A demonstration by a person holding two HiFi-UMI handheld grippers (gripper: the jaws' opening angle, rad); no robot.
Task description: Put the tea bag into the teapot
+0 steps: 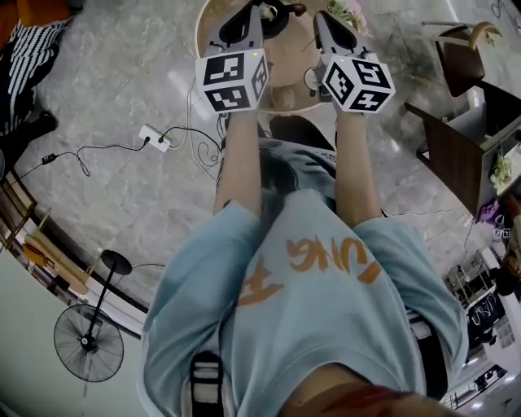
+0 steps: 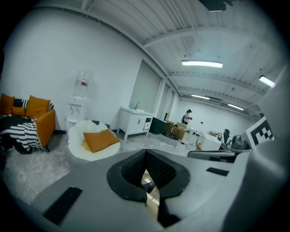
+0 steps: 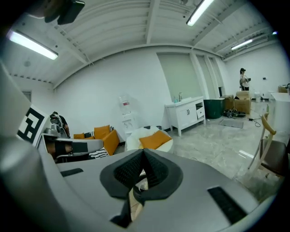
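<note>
Teapot [image 1: 275,13], showing only as a dark rounded shape cut off by the upper edge of the head view, is sitting on the round table [image 1: 286,57] between the tips of the two grippers; the tea bag is not making itself out in any view. Left gripper [image 1: 252,13] and right gripper [image 1: 322,19] are reaching over the table side by side, their marker cubes [image 1: 234,79] covering much of the tabletop and partly hiding a small round glass-like object [image 1: 313,79]. The person's forearms and light blue shirt [image 1: 317,285] are filling the lower half of the head view. On the marble floor a power strip [image 1: 155,137] with trailing cables is lying left of the table, and a standing fan [image 1: 88,342] is sitting farther off. Only the gripper views are showing the jaws: the left gripper [image 2: 146,156] and right gripper [image 3: 144,156] are each keeping their ribbed pads pressed together, pinching nothing. These views are also showing the room beyond: a water dispenser [image 2: 79,99], a white cabinet [image 3: 188,113] and a white seat with an orange cushion [image 2: 95,140].
</note>
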